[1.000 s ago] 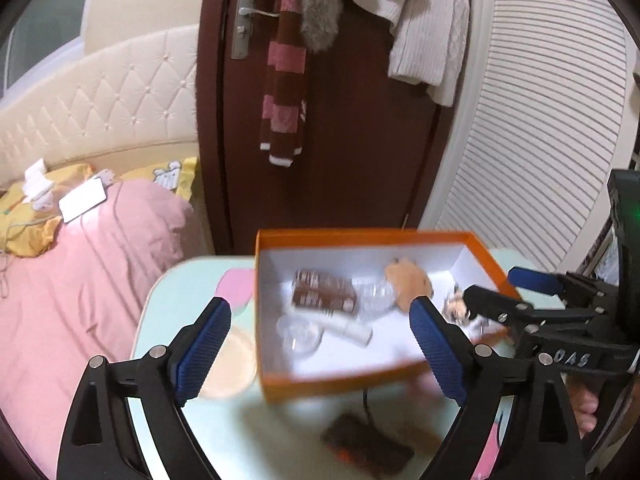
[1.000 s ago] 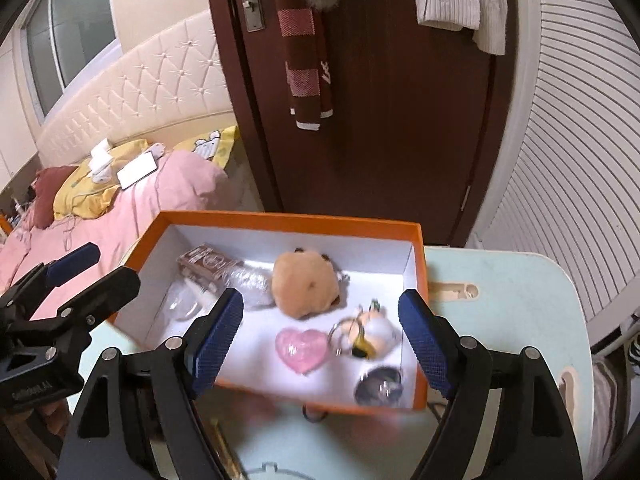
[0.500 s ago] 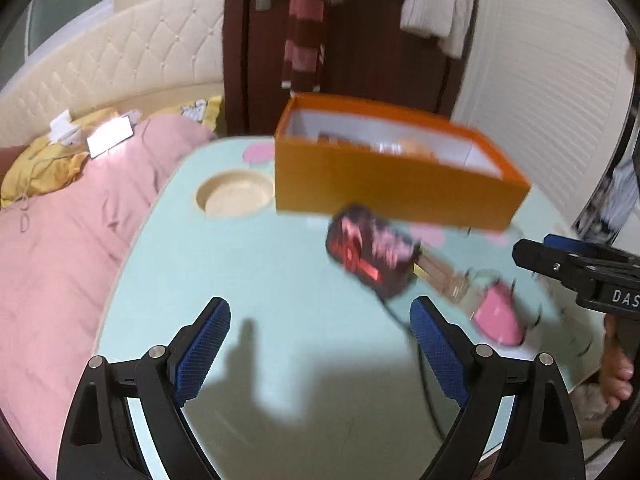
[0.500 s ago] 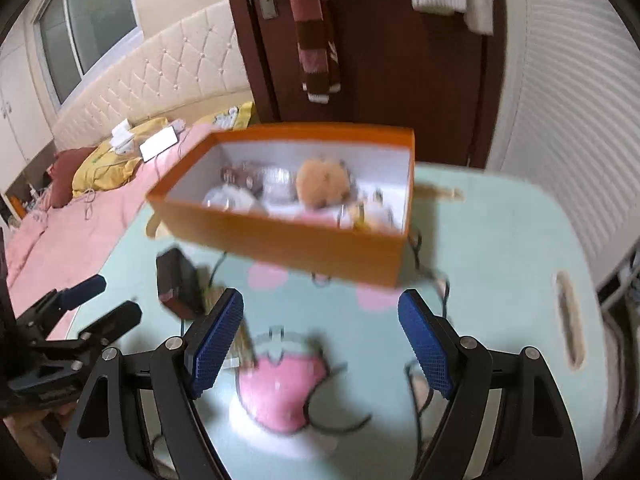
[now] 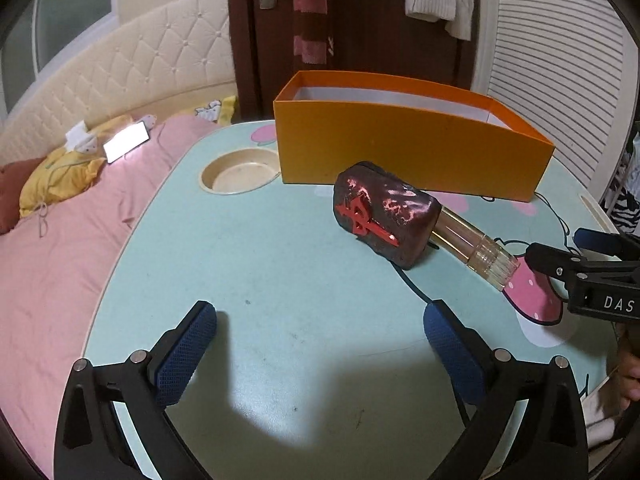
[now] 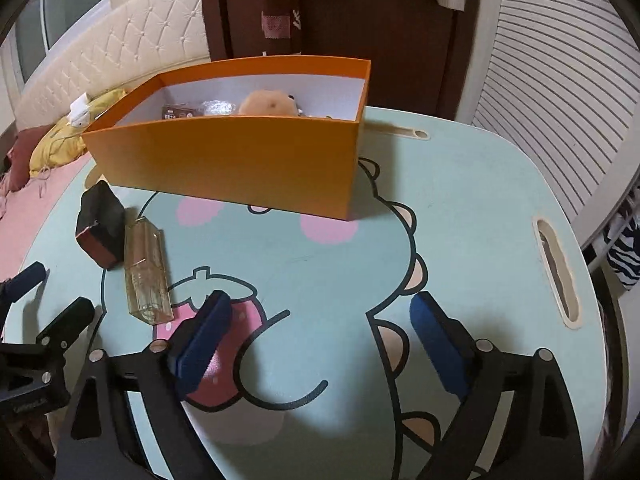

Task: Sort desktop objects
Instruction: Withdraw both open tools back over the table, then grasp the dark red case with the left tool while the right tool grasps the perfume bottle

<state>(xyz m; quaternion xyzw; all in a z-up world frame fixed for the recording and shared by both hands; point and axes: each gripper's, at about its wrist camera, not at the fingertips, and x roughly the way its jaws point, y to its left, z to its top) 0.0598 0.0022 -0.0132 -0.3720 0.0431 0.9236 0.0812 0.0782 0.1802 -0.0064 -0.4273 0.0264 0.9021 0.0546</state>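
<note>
Left gripper [image 5: 320, 344] low over tabletop [image 5: 280, 280] near its front edge, jaws wide, holding nothing. Right gripper [image 6: 320, 336] over strawberry print, jaws wide, nothing held. Orange box [image 6: 240, 160] at tabletop's far edge, plush [image 6: 266, 104] inside. Dark case [image 5: 384, 212] and clear bottle [image 5: 476, 250] lie touching, in front of box, toward left edge.
</note>
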